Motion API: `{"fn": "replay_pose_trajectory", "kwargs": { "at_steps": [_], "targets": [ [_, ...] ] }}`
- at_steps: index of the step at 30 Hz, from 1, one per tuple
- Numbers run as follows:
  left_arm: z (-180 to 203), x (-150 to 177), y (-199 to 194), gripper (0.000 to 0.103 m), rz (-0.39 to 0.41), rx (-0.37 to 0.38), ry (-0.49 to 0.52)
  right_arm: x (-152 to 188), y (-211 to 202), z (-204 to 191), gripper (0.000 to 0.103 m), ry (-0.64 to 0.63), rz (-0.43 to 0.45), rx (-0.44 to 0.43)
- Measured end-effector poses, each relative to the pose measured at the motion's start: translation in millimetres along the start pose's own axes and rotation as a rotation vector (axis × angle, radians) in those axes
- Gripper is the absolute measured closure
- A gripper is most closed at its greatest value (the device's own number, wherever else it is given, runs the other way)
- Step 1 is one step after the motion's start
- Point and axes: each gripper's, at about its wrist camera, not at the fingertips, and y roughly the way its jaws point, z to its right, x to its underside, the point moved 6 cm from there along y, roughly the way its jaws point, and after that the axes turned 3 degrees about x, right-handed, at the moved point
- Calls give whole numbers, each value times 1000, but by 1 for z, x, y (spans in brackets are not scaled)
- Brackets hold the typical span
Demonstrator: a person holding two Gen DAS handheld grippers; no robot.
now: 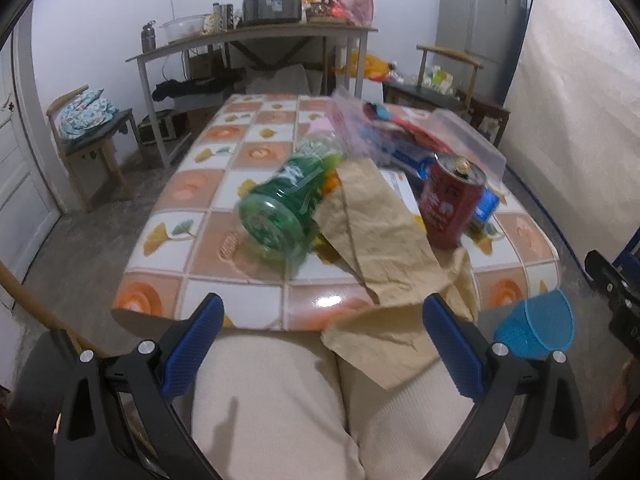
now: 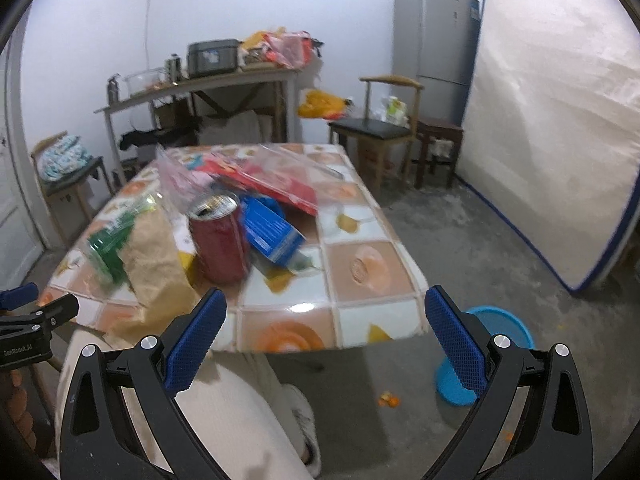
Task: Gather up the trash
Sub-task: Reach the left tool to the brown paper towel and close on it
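Trash lies on the patterned table (image 1: 256, 152): a green plastic bottle (image 1: 288, 200) on its side, a brown paper bag (image 1: 376, 232) hanging over the near edge, an upright red can (image 1: 452, 200), a blue packet (image 2: 272, 232) and clear plastic wrappers (image 1: 400, 128). My left gripper (image 1: 324, 344) is open above a person's lap, short of the table's near edge, with nothing between its fingers. My right gripper (image 2: 324, 340) is open too, near the table's front right corner (image 2: 400, 320), with the red can (image 2: 220, 240) ahead and to the left. A blue basket (image 2: 480, 356) stands on the floor by that corner.
A person's light trousers (image 1: 280, 400) fill the foreground. Chairs (image 1: 92, 136) stand left and behind (image 2: 384, 128) the table. A cluttered bench (image 1: 256, 36), a fridge (image 2: 436, 36) and a leaning mattress (image 2: 560, 120) line the room. Orange scraps (image 2: 389, 400) lie on the concrete floor.
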Motion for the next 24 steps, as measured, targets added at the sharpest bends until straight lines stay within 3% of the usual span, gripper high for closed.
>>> {"fn": "replay_pose_trajectory", "kwargs": {
  "at_steps": [4, 5, 6, 7, 8, 14, 20, 24],
  "targets": [
    [-10, 1, 10, 6, -10, 107, -15, -3, 13, -6, 8, 1, -16, -32],
    [-9, 1, 12, 6, 0, 178, -20, -2, 17, -6, 8, 1, -29, -38],
    [-5, 2, 12, 6, 14, 308, -34, 0, 23, -7, 8, 2, -43, -43],
    [-2, 3, 13, 6, 13, 382, -55, 0, 25, -7, 8, 3, -51, -44],
    [-1, 3, 16, 6, 4, 404, -70, 2, 30, -7, 8, 3, -64, -46],
    [19, 1, 36, 6, -12, 385, 34, 14, 55, -2, 8, 23, -131, -48],
    [67, 13, 47, 6, 87, 227, 472, 21, 77, 2, 8, 51, -179, -64],
    [83, 26, 68, 18, 52, 172, 593, 26, 86, 3, 8, 61, -200, -78]
  ]
}}
